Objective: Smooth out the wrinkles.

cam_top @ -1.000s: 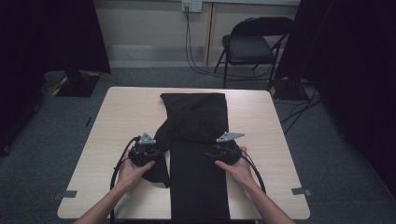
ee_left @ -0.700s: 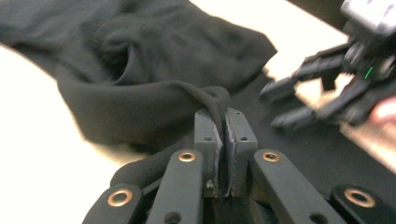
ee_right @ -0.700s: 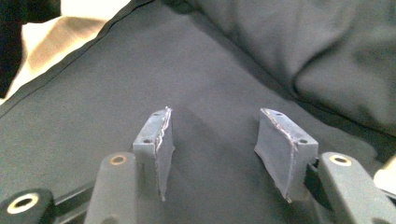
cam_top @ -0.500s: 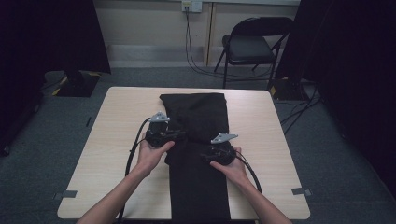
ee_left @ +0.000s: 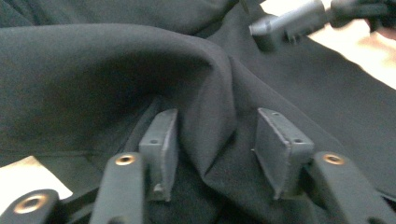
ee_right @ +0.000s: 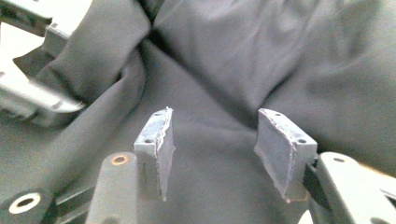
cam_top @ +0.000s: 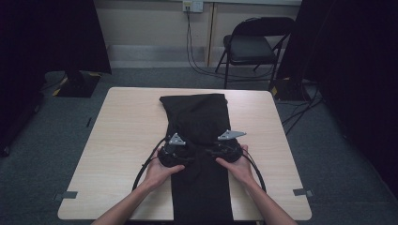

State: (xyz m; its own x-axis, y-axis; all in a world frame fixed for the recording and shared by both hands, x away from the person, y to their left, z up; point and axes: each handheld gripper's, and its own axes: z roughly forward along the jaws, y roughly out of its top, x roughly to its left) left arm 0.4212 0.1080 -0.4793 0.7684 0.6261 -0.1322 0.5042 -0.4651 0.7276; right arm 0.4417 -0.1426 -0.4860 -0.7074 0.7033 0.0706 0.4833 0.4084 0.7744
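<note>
Wooden table [cam_top: 117,140] bears dark trousers [cam_top: 199,122], both hand-held grippers open.

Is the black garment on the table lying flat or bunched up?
Bunched in the middle: the black garment rises in a fold between the left gripper pads.

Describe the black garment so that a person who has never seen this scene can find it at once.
Look at the light wooden table in the middle of the room. The black garment lies along its centre as a long dark strip, from the far edge to the near edge, between the left gripper and the right gripper. It is the only cloth there and looks like folded trousers.
</note>
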